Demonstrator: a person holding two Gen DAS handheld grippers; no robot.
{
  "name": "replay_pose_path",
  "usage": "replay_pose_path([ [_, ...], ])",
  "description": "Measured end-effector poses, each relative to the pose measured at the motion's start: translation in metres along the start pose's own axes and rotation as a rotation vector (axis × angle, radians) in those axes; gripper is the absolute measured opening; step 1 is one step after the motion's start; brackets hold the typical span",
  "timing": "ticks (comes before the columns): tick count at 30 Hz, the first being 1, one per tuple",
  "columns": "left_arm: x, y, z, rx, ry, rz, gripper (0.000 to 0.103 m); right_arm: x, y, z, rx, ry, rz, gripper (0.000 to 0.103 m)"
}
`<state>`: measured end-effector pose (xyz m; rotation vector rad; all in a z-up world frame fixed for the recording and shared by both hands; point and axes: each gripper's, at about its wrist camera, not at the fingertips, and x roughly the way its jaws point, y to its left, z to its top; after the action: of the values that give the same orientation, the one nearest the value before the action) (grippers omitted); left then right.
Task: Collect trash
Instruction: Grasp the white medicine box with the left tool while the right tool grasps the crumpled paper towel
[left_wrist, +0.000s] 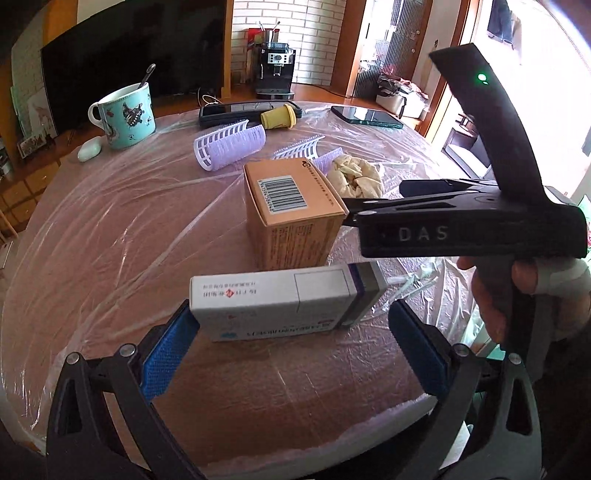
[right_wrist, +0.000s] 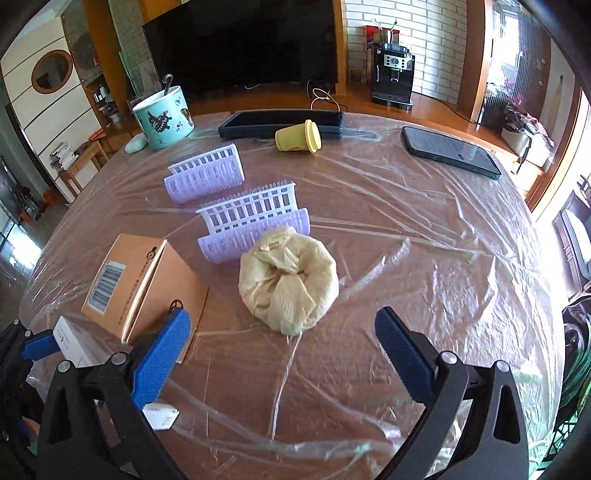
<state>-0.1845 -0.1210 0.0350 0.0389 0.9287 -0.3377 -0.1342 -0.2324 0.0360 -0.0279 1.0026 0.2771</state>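
A white medicine box (left_wrist: 284, 302) lies on the plastic-covered table between the pads of my open left gripper (left_wrist: 291, 347); the left pad touches its end, the right pad stands apart. A brown cardboard box (left_wrist: 291, 214) stands just behind it and also shows in the right wrist view (right_wrist: 144, 284). A crumpled yellowish wad (right_wrist: 288, 280) lies ahead of my open, empty right gripper (right_wrist: 280, 354). The right gripper's body (left_wrist: 472, 229) crosses the left wrist view. A small white scrap (right_wrist: 162, 417) lies under the right gripper's left finger.
Two purple hair-roller racks (right_wrist: 255, 225) (right_wrist: 205, 177), a yellow cup on its side (right_wrist: 299, 140), a teal mug with a spoon (right_wrist: 162, 118), a dark tray (right_wrist: 280, 123) and a phone (right_wrist: 450, 151) lie farther back. The table's front edge (left_wrist: 295, 446) is near.
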Motion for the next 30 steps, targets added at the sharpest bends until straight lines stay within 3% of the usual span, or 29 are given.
replay_pose_path([
  [4, 0.005, -0.002, 0.002, 0.001, 0.006, 0.023, 0.102, 0.009, 0.004, 0.003, -0.024, 0.024, -0.029, 0.085],
  [11, 0.013, 0.005, 0.001, -0.033, 0.013, -0.015, 0.101, 0.01, 0.004, 0.001, -0.042, 0.006, -0.024, 0.051],
  [30, -0.013, 0.021, -0.01, -0.065, -0.045, -0.036, 0.101, -0.039, 0.005, -0.03, -0.043, -0.081, 0.054, 0.05],
])
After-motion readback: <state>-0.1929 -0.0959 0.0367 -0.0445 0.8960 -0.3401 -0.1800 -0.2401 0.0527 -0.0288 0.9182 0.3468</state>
